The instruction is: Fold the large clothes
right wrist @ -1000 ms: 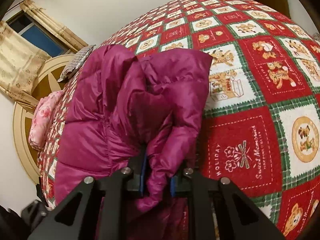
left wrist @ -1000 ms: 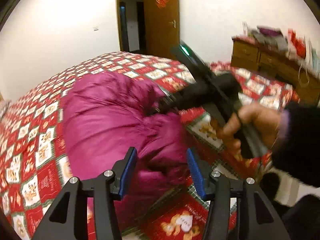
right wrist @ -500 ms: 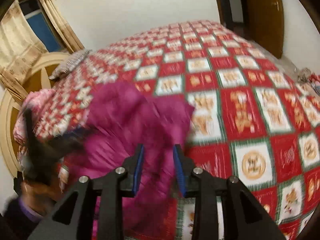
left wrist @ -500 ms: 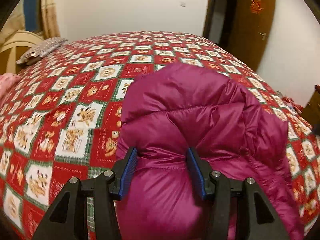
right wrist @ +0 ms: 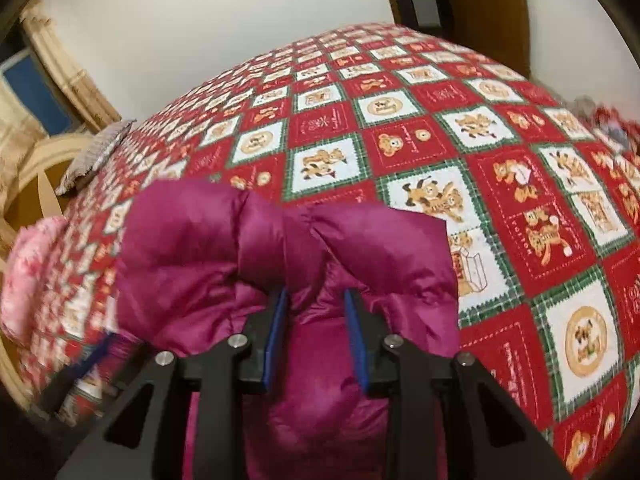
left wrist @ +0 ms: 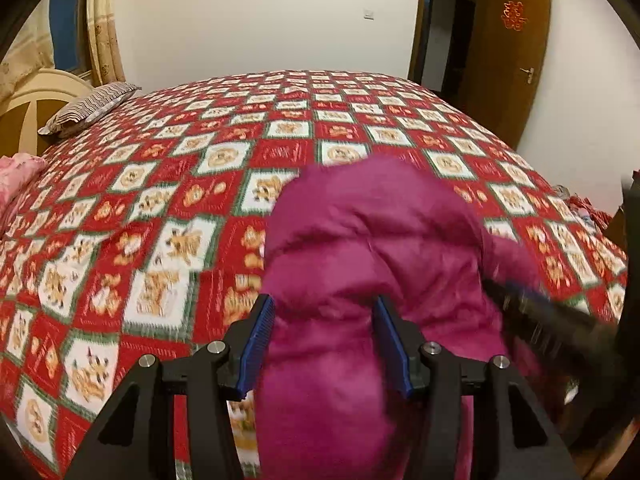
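A magenta puffy down jacket (left wrist: 372, 248) lies bunched near the front edge of the bed; it also shows in the right wrist view (right wrist: 288, 248). My left gripper (left wrist: 326, 312) is open, its blue-padded jaws standing on either side of a thick fold of the jacket. My right gripper (right wrist: 316, 300) is also open, jaws narrower, astride another fold of the jacket. The right gripper (left wrist: 548, 316) shows blurred at the jacket's right side in the left wrist view. The left gripper (right wrist: 80, 372) is a dark blur at the lower left of the right wrist view.
The bed has a red, green and white teddy-bear quilt (left wrist: 192, 184). A striped pillow (left wrist: 90, 108) and a pink bundle (left wrist: 16, 172) lie at the head by the cream headboard (left wrist: 36, 96). A brown door (left wrist: 508, 52) stands open at the far right.
The right gripper let go of the jacket and now straddles a fold with its jaws open. The left gripper swung from the bed's side to the jacket and straddles it. Both views are steadier.
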Demonstrator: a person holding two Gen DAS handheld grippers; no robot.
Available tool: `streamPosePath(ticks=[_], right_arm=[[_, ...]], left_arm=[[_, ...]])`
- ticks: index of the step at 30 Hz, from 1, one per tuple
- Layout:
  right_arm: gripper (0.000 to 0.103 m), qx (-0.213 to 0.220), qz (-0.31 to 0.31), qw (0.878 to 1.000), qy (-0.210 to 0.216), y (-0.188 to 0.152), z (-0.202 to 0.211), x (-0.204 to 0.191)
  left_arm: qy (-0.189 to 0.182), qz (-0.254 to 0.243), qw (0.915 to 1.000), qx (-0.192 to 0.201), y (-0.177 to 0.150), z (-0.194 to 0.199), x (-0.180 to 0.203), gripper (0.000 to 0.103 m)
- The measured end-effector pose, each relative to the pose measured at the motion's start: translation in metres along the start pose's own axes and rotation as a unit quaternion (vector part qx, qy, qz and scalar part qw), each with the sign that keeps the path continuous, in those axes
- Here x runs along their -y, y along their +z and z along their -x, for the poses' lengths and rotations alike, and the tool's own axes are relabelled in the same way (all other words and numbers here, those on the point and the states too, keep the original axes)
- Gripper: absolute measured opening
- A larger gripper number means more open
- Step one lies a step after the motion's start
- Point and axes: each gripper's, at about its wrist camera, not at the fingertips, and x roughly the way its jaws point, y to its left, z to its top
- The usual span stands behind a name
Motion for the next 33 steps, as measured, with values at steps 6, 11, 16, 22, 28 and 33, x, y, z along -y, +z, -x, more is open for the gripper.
streamPosePath(ticks=[6,11,16,22,28,33], right_arm=[[0.032,0.021,0.036,0.999,-0.019,-0.013,-0.007,-0.002],[0.032,0.032,0.045,0.998,-0.026,-0.018,-0.010,-0.001],[0.032,0.030,0.029,0.999,-0.008,-0.018,-0.014,0.005],[0.033,0.032,0.024,0.999,-0.006,-0.018,-0.016,0.006],[0.032,0.023,0.024,0.999,-0.013,-0.014,-0.016,0.005],[0.033,0.018,0.024,1.000,-0.004,-0.019,0.005,0.010]], left_arm=[[0.029,-0.028,0.9989,-0.023,0.025,-0.040,0.020,0.054],[0.046,-0.035,0.9979,-0.031,0.022,-0.065,0.026,0.059],[0.059,-0.033,0.9973,-0.030,0.018,-0.083,0.030,0.062],[0.074,-0.048,0.9958,-0.026,0.016,-0.098,0.037,0.063],[0.071,-0.051,0.9958,-0.027,0.016,-0.102,0.038,0.063],[0.071,-0.051,0.9959,-0.026,0.015,-0.101,0.039,0.063]])
